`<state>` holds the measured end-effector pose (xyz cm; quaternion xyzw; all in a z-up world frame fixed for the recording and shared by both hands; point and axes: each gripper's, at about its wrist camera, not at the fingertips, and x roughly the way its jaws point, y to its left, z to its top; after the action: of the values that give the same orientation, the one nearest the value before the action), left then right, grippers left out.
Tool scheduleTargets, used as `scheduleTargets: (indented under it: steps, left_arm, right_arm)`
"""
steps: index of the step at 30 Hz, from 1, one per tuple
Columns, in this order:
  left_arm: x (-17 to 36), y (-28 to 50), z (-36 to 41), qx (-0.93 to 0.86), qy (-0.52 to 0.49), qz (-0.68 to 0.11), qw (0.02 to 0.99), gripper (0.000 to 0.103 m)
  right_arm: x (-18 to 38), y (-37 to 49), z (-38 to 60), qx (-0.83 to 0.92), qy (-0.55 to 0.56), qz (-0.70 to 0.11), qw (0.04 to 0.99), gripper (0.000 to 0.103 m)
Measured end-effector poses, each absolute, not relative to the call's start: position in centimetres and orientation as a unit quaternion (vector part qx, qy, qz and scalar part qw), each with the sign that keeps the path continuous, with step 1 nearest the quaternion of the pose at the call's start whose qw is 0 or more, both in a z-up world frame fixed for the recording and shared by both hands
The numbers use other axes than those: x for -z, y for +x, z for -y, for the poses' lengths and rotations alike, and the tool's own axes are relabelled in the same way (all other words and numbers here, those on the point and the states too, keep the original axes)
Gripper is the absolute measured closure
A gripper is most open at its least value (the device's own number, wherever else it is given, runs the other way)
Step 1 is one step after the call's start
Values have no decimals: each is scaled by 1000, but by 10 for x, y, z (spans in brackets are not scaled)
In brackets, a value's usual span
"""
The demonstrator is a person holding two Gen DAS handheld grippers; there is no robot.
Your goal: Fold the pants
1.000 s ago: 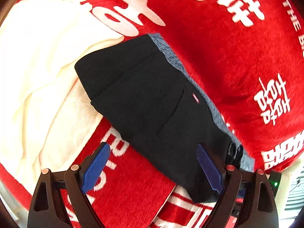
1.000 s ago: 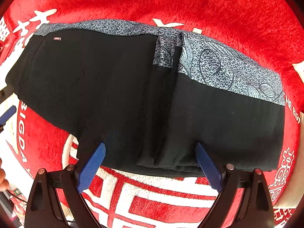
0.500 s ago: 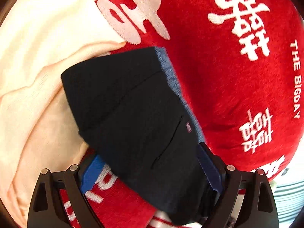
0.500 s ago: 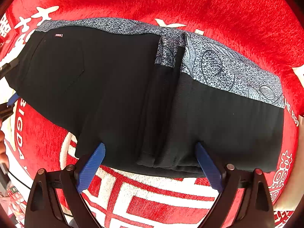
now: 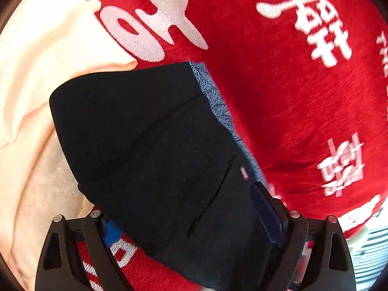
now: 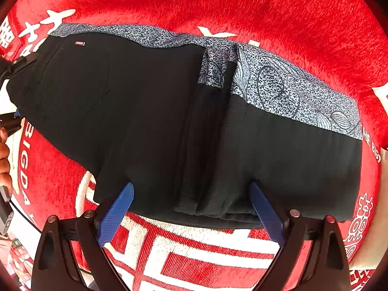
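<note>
Black pants (image 6: 150,121) with a blue-grey patterned band (image 6: 291,92) lie folded lengthwise on a red blanket (image 6: 218,4). My right gripper (image 6: 191,206) points down at their near edge, open, its blue pads astride the bunched middle fold. In the left wrist view the pants' end (image 5: 150,145) with a small red label (image 5: 243,172) fills the span of my left gripper (image 5: 189,223). Its jaws are closing with the fabric between them. The left pad (image 5: 112,230) is partly hidden under the cloth, and the right pad (image 5: 264,215) stands at the patterned edge.
A cream cloth (image 5: 36,97) lies under the pants' far end, on the red blanket with white characters (image 5: 303,97). A hand (image 6: 3,160) and the left gripper's fingers (image 6: 14,65) show at the left edge of the right wrist view.
My left gripper has pushed forward and down onto the pants' end; the fabric now covers most of its left pad and the jaws have narrowed a little. The right gripper has stayed put.
</note>
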<state>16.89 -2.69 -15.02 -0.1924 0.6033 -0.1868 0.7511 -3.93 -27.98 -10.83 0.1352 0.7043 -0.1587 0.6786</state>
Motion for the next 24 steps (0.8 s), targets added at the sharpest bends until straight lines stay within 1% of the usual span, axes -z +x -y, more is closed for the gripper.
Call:
scheduleTargets:
  steps: [2,3,4,8,14,19,24]
  left_arm:
    - [146,167,32,158,-148,-604,767,54]
    - [143,166,33,153,-128,-602,773,61]
    - [139,164,35,151,-111,-599,778,70]
    - [121,153,54,166,-29,-573,802,75]
    - [86,114,99,195,99,-494,841,76]
    - [72,101,117,220,163,-448,851,76]
    - [64,94,128,232,188,-428,853,76]
  right_arm:
    - [107,-38,280,161,137,-705,677,6]
    - [106,-38,281,162,141,-704,676,6]
    - [104,-36,283,164,147,-702,677,6]
    - [81,-33,298,176,173,-677,694,6]
    - [46,-11,318,142,222,-655,707,6]
    - [22,47,311,59,243,-654,715,5]
    - [-1,133,278,-36,240,-659,712,5]
